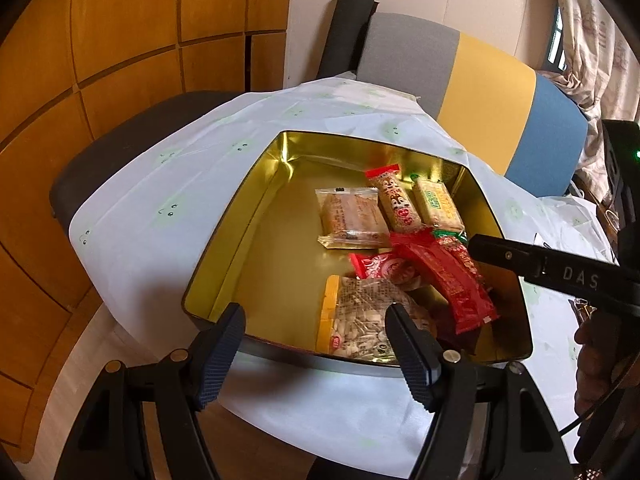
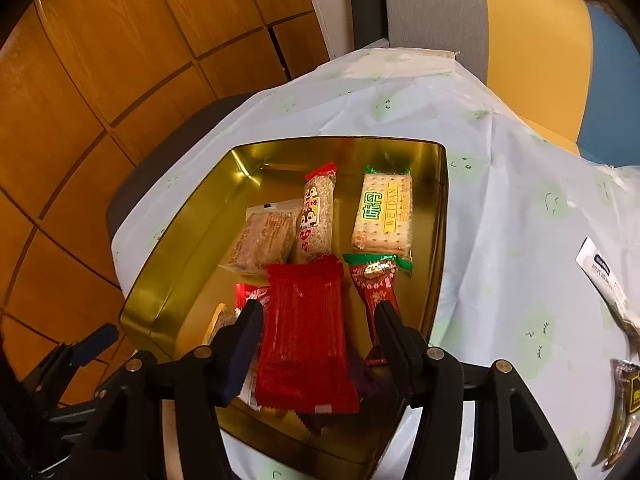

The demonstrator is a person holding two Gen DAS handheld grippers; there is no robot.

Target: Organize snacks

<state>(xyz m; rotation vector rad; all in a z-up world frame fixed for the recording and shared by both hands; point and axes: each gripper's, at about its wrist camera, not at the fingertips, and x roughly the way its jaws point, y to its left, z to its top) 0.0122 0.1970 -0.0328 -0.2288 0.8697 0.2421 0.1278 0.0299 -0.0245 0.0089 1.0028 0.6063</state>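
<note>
An open golden tin (image 1: 248, 216) sits on a pale cloth and holds several snack packets. A flat red packet (image 2: 304, 336) lies on top of the pile at the tin's near side, between the fingers of my right gripper (image 2: 318, 312). Its pads stand clear of the packet's edges, so it is open. Around the red packet lie a green-ended dark red pack (image 2: 376, 280), a Weidan cracker pack (image 2: 384, 212), a cartoon bar (image 2: 316, 216) and a clear-wrapped cake (image 2: 260, 240). My left gripper (image 1: 316, 312) hovers open over the tin's near rim, above a bag of seeds (image 1: 360, 320), holding nothing.
Two more packets (image 2: 604, 268) (image 2: 624, 400) lie on the cloth (image 2: 500, 200) to the right of the tin. A chair with a grey, yellow and blue back (image 1: 492, 92) stands behind the table. Wooden wall panels (image 1: 120, 40) fill the left.
</note>
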